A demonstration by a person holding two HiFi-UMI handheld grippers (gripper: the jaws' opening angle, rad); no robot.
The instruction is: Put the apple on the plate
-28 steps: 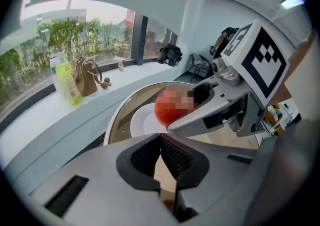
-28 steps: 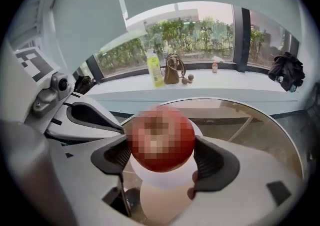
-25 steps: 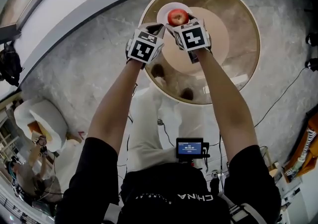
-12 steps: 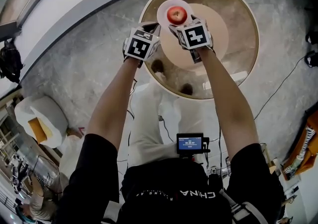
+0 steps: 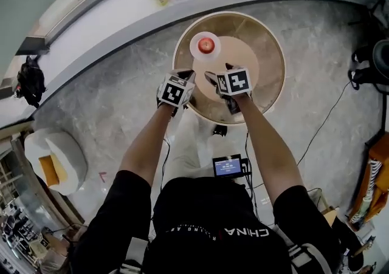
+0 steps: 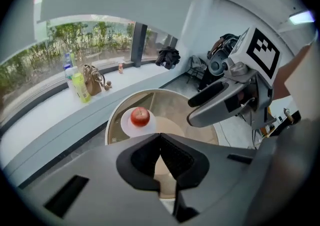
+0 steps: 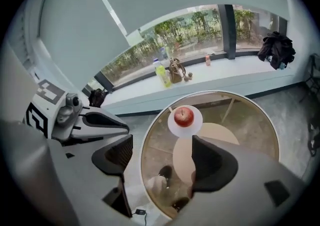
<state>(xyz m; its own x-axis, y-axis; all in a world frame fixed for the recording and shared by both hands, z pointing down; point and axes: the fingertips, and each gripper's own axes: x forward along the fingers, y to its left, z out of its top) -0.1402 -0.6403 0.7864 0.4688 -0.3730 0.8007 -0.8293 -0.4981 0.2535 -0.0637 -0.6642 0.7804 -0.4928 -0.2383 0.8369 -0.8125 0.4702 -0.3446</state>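
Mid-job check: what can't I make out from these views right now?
- Left gripper view: the table's near side, hidden behind the left hand-held gripper's own body.
- All views: the apple's underside on the plate, hidden by the apple itself.
- All views: labels on the bottles on the window ledge, too small.
- Right gripper view: the dark bundle there, too small to tell clothing from bag.

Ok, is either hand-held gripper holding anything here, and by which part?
Nothing is held. The apple sits free on the plate; the right hand-held gripper has its jaws apart and empty, the left hand-held gripper has them together on nothing.
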